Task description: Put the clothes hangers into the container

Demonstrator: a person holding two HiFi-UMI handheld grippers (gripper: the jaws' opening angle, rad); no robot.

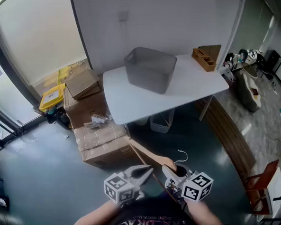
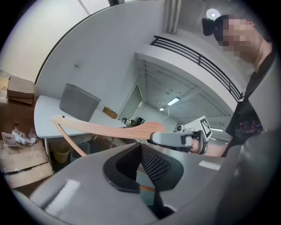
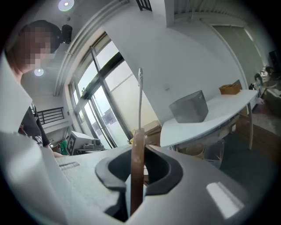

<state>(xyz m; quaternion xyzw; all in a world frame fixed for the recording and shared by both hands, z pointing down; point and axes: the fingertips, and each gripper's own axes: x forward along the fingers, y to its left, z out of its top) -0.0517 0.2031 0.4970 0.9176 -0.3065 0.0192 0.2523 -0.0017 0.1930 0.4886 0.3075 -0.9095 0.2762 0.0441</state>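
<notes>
Hanger [image 1: 149, 155]: pale brown wood, curved shoulder arm, thin lower bar, silver wire hook [image 1: 182, 157]. Held low in head view, off surface [image 1: 132, 99], arm running toward 10 o'clock from right gripper [image 1: 168, 169].

Right gripper view: jaws clenched on hanger [image 3: 137, 176], wood seen edge-on, hook [image 3: 140, 96] rising to 12 o'clock.

Left gripper [image 1: 146, 171] just beside, at 9 o'clock of right. Its jaws closed tip to tip [image 2: 140, 147], nothing between them.

Container [image 1: 150, 70]: grey translucent tub on white surface, at 12 o'clock, well apart from hanger.
</notes>
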